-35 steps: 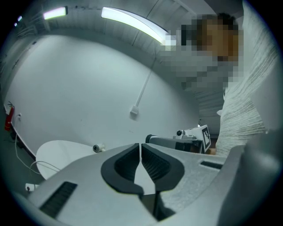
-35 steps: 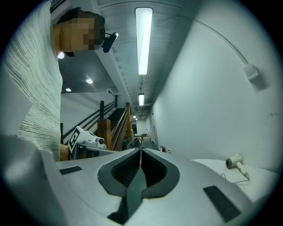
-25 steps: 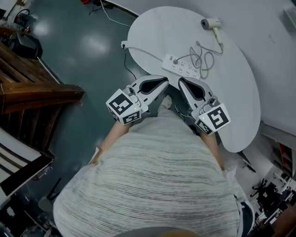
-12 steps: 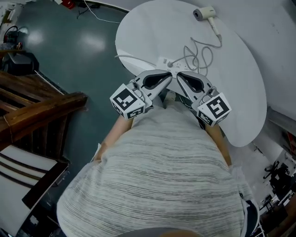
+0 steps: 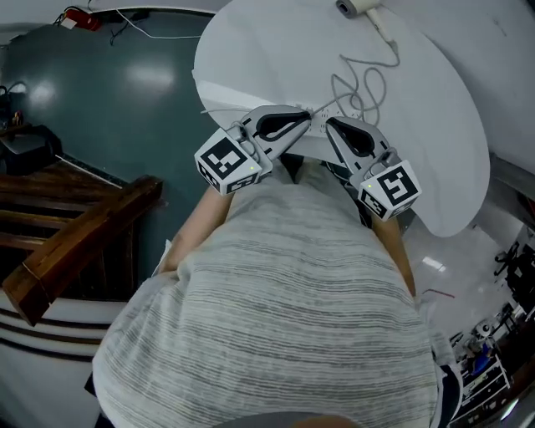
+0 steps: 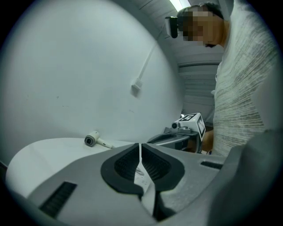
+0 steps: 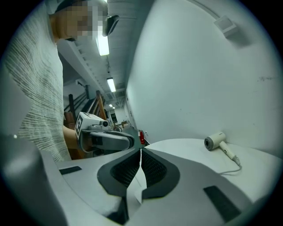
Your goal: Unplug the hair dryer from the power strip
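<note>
A white hair dryer [image 5: 355,7] lies at the far edge of the round white table [image 5: 443,134]. Its grey cord [image 5: 368,79] loops back toward the white power strip [image 5: 318,112], which is mostly hidden behind my gripper tips. My left gripper [image 5: 305,122] and right gripper [image 5: 331,124] sit side by side at the table's near edge, tips almost meeting, both shut and empty. The left gripper view shows the hair dryer [image 6: 92,140] far off and the shut left gripper [image 6: 140,152]. The right gripper view shows the hair dryer [image 7: 215,141] beyond the shut right gripper [image 7: 141,154].
A white wall stands right behind the table, with a small box and conduit [image 6: 137,88] on it. Dark wooden stairs [image 5: 75,242] fill the left over the teal floor. A red extinguisher [image 5: 84,17] lies far left. Clutter [image 5: 501,334] sits at the lower right.
Both grippers have moved forward and down from in front of the person's body to the table's near edge, and their tips now cover the power strip. Both jaws stay shut.
</note>
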Action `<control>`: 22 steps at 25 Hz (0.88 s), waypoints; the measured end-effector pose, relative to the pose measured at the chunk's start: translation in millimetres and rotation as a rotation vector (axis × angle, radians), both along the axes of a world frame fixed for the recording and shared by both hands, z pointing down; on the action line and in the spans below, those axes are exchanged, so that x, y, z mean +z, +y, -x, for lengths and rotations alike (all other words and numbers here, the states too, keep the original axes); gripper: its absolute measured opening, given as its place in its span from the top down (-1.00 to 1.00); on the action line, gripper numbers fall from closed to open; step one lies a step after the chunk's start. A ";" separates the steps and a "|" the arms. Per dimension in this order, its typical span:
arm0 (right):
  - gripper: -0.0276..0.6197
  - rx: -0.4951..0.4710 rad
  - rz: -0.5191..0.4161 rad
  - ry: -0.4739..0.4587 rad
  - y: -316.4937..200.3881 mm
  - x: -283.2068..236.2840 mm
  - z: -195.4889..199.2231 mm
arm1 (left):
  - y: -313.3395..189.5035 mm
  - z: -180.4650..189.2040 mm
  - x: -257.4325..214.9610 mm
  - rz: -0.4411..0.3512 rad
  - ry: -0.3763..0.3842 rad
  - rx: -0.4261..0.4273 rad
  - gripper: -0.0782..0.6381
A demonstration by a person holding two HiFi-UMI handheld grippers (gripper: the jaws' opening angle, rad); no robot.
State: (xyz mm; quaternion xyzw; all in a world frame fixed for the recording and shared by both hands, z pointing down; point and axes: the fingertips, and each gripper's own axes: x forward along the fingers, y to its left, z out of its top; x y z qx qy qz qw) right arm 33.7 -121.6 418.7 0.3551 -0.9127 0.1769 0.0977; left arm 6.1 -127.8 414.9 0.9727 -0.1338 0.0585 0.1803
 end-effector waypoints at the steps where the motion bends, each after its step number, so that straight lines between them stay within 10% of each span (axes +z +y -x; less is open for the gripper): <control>1: 0.83 0.010 0.008 0.009 -1.5 3.9 1.2 | -3.6 0.8 3.5 -0.011 -0.014 0.012 0.76; 22: 0.59 -0.012 0.245 0.131 6.5 93.0 4.7 | 9.0 -16.2 157.0 -0.320 -0.596 0.428 -0.32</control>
